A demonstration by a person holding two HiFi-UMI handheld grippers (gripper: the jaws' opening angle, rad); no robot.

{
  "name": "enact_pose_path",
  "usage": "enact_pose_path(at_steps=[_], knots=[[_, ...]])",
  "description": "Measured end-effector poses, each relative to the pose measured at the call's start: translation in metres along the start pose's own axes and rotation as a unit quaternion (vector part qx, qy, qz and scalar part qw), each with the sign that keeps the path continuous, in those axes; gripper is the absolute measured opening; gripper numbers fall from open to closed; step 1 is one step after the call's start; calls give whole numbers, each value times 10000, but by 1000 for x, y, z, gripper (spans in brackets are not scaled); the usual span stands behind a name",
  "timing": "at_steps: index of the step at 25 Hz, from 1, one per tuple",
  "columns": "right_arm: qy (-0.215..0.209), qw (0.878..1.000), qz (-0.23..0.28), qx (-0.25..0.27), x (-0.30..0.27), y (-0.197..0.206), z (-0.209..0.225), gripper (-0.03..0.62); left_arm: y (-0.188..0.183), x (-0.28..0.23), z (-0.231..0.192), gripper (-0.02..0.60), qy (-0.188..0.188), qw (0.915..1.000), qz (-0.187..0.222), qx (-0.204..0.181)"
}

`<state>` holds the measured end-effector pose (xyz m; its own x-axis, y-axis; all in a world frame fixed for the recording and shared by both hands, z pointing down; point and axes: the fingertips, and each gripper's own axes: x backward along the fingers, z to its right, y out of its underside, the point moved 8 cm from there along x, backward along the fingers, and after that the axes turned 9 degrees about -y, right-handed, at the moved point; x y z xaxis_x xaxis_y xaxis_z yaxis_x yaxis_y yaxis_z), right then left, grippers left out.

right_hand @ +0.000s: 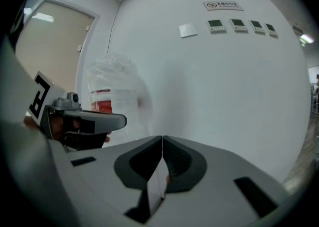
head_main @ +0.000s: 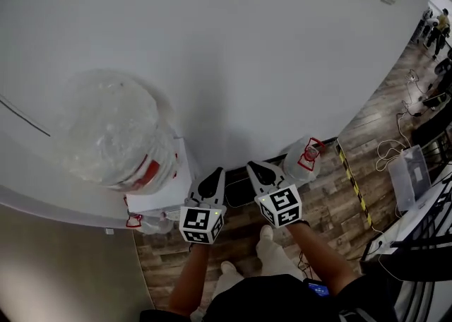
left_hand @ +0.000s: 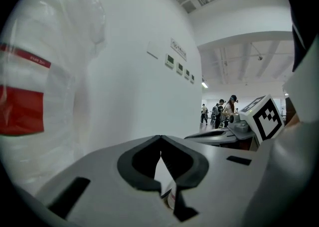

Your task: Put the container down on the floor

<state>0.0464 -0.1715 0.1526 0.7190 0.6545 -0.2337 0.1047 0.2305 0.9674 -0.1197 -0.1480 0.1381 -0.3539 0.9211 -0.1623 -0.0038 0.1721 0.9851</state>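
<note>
container (head_main: 113, 130): judged heavy, rigid, slippery under film wrap | hold advised at both flanks | left gripper (head_main: 219, 172), right gripper (head_main: 252, 167) right of container: jaws clenched, nothing held

I record the wall (head_main: 247, 52) as smooth, matt white paint. The container (head_main: 113, 130) on the left reads as clear plastic under crinkled, glossy film, with a red printed band. The floor (head_main: 332, 193) is brown wood plank with visible grain and a low sheen. The left gripper (head_main: 217, 172) and right gripper (head_main: 254, 167) have matt grey plastic shells; their jaws carry black rubbery pads, visibly ribbed on the right one. The marker cubes (head_main: 201, 223) are matt white with black print. The box (head_main: 409, 172) at far right is translucent plastic.
</note>
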Motion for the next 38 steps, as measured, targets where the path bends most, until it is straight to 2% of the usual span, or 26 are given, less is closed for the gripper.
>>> enact_pose_path(at_steps=[5,8,12,18,24,31,38], knots=[[10,9998,204,17,20,-20,-27,29,-15,31,4,18,94,9999,37,-92],[66,9992,404,4,32,-34,-42,29,-30,48,7,18,267,9991,180,-285],[155,9975,671,-121,49,-45,-71,29,-35,79,9,18,528,9980,192,-281],[236,9975,655,118,70,-48,-124,31,-41,135,8,18,790,9959,296,-315],[273,9965,786,57,88,-51,-162,31,-52,181,8,18,870,9940,529,-410],[254,9951,945,156,105,-64,-181,31,-61,199,15,18,816,9933,703,-420],[171,9932,1143,108,128,-74,-174,31,-71,198,34,18,733,9928,835,-443]])
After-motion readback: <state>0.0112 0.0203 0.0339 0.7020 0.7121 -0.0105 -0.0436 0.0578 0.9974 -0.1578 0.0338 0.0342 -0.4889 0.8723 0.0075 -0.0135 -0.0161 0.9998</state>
